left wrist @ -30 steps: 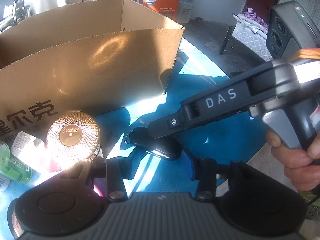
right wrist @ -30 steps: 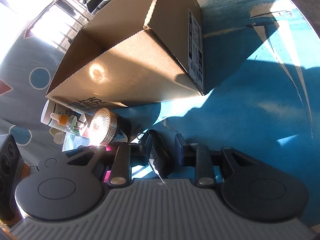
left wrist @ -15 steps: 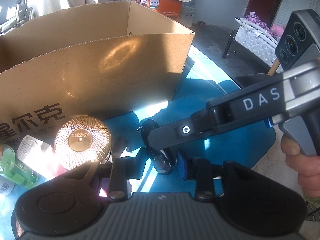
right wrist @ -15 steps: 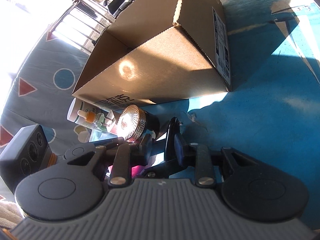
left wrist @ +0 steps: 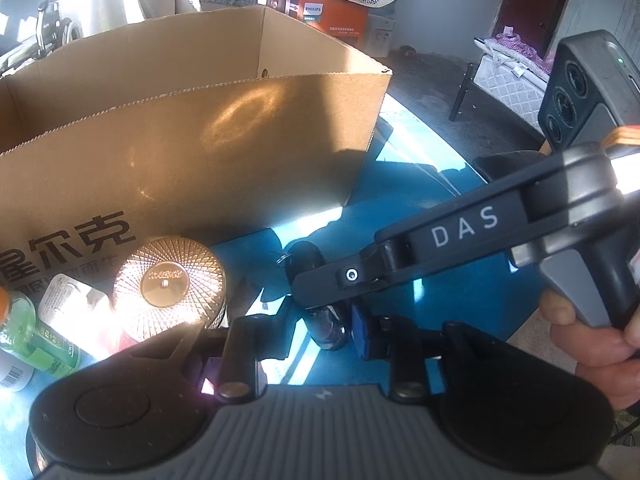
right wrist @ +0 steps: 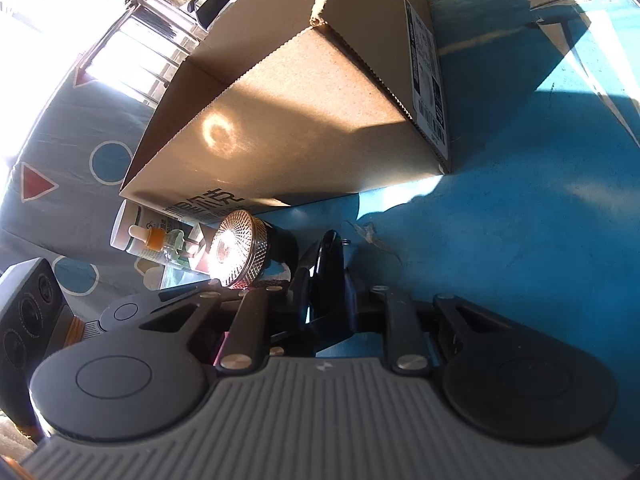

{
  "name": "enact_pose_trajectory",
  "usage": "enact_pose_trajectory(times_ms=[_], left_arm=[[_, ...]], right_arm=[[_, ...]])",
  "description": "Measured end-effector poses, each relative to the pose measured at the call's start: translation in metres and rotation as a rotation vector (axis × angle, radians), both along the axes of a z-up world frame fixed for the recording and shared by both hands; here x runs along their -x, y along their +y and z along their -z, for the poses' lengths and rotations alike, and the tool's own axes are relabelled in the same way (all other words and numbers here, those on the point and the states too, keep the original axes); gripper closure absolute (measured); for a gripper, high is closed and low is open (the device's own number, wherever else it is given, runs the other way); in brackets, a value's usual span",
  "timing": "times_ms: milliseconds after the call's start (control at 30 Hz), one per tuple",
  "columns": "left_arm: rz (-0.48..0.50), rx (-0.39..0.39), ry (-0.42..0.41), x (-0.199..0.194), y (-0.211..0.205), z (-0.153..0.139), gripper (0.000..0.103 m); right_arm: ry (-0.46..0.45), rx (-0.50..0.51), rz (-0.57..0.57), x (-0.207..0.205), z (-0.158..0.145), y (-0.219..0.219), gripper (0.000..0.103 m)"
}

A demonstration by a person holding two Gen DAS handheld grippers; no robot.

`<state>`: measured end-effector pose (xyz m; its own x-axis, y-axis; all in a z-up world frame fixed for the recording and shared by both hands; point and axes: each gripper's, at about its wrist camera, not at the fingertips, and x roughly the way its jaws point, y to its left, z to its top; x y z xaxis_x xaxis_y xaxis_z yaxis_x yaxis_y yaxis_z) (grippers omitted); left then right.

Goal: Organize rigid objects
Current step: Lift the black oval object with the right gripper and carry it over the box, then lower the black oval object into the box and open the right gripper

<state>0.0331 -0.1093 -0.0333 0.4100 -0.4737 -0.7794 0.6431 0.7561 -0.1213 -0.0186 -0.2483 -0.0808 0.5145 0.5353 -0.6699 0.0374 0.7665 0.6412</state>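
Standing on its thin edge now, the glossy black fob [right wrist: 330, 264] has been tipped up from where it lay flat on the blue surface [right wrist: 520, 260] a second ago. It is still just in front of the cardboard box [right wrist: 304, 128] and beside the gold-lidded jar [right wrist: 236, 248].

The right tool [right wrist: 328, 282] has just closed further and is pinched narrow on the fob's two faces. The left tool [left wrist: 320, 320] has also been closing around it. Its blue pad sits against one side of the fob, but a lit strip of surface shows on the other side, so it stands narrow and does not grip.

From the left wrist view, the right tool's arm crosses the fob's middle, leaving only its top and lower end showing. A hand [left wrist: 592, 344] on that tool's handle is cut off at the edge. The left tool's other pad is lost in shadow, and glare washes out the packets beside the jar. I can't see what is inside the box.
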Motion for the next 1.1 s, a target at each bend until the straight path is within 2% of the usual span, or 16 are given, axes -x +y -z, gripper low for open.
enact_pose_trajectory(times_ms=[233, 500, 667, 767, 933, 1100], left_arm=[[0.017, 0.024, -0.048, 0.016, 0.002, -0.019, 0.073], [-0.018, 0.062, -0.188, 0.034, 0.02, -0.074, 0.073], [-0.065, 0.074, -0.284, 0.03, 0.035, -0.113, 0.073], [-0.099, 0.075, -0.311, 0.016, 0.045, -0.131, 0.073], [-0.165, 0.082, -0.257, -0.029, 0.061, -0.146, 0.073], [-0.228, 0.064, -0.078, -0.098, 0.086, -0.132, 0.073]], right_arm=[[-0.054, 0.046, 0.018, 0.018, -0.028, 0.003, 0.086], [-0.207, 0.1, -0.009, 0.031, -0.089, 0.018, 0.086], [-0.331, 0.113, -0.063, 0.016, -0.135, 0.032, 0.086], [-0.373, 0.123, -0.099, -0.004, -0.156, 0.041, 0.086], [-0.357, 0.109, -0.169, -0.064, -0.177, 0.055, 0.086], [-0.199, 0.059, -0.231, -0.148, -0.168, 0.075, 0.086]])
